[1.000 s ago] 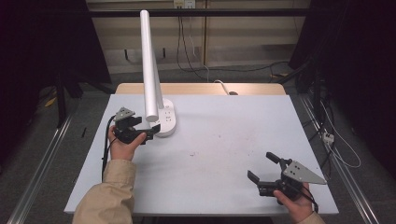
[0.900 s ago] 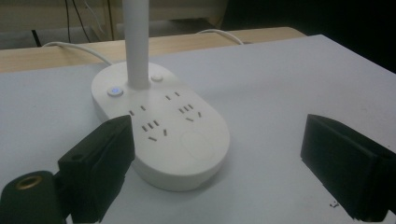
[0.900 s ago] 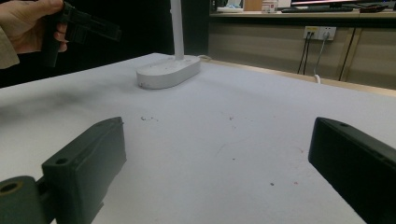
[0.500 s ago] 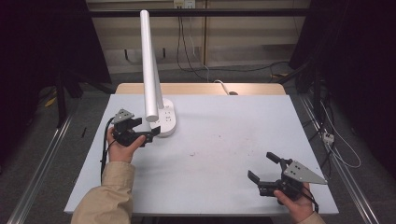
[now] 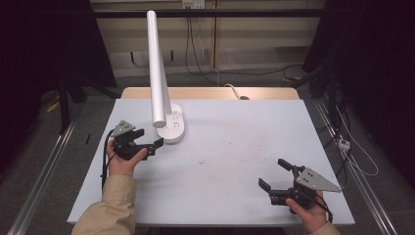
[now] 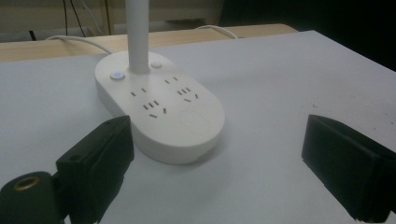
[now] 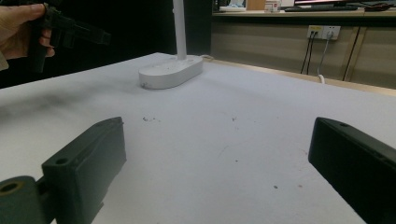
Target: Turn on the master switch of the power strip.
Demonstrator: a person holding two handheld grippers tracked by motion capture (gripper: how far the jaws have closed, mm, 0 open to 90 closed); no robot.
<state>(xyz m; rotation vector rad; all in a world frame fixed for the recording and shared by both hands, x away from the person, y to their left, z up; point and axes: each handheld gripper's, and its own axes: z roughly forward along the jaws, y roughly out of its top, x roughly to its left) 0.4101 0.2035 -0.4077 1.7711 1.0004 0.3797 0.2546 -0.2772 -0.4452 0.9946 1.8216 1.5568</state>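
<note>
Desk lamp (image 5: pixel 161 88) with socket base (image 5: pixel 172 128), upright just ahead of left gripper (image 5: pixel 145 140), near but apart. Oval base (image 6: pixel 161 112) between the wide-spread jaws in the left gripper view, nothing gripped. Right gripper (image 5: pixel 275 174) well apart from lamp, low at near table (image 5: pixel 235 147) edge, jaws spread wide, nothing held; lamp base (image 7: pixel 170 72) far ahead of it.

Tan sleeve (image 5: pixel 110 208); black hand-held grippers, the right (image 5: pixel 275 175) with grey triangular plate
</note>
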